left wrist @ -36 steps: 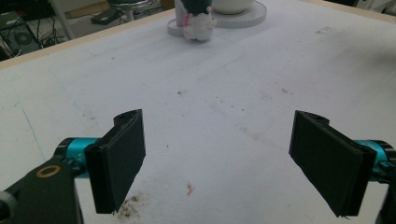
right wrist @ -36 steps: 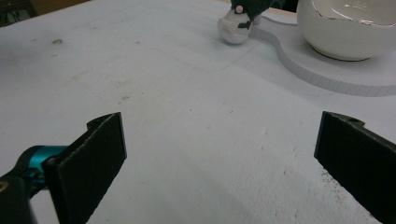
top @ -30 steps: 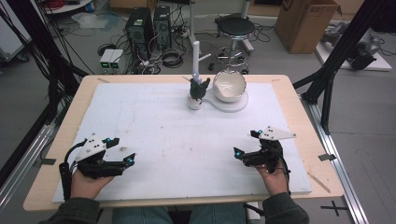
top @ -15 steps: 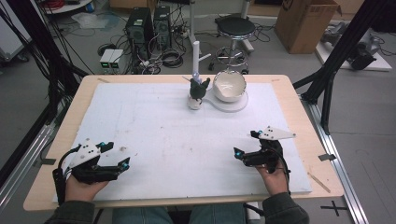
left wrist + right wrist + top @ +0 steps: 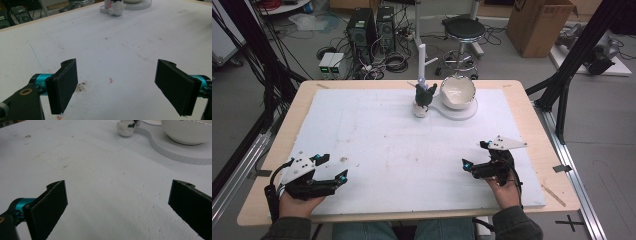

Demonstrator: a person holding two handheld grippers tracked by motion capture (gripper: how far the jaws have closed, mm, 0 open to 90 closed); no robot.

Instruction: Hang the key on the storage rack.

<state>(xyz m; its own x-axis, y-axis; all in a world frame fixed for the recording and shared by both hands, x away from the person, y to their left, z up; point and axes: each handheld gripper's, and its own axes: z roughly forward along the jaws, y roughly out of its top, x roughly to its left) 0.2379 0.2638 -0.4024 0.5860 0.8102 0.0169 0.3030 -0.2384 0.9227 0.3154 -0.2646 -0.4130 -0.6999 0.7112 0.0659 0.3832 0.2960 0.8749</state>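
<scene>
Table (image 5: 532, 150) with white sheet (image 5: 387, 140) under both grippers. White bowl (image 5: 457, 92) on flat base (image 5: 464, 111), far ahead of right gripper (image 5: 475, 155), slightly left. Small white-and-green figure (image 5: 423, 99) touching base's left end, well ahead-right of left gripper (image 5: 331, 167). Both grippers near table's front edge, jaws spread wide, holding nothing.

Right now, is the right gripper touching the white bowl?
Apart. In the high view the right gripper is near the table's front edge, with a wide stretch of bare white mat before the bowl at the back.
</scene>
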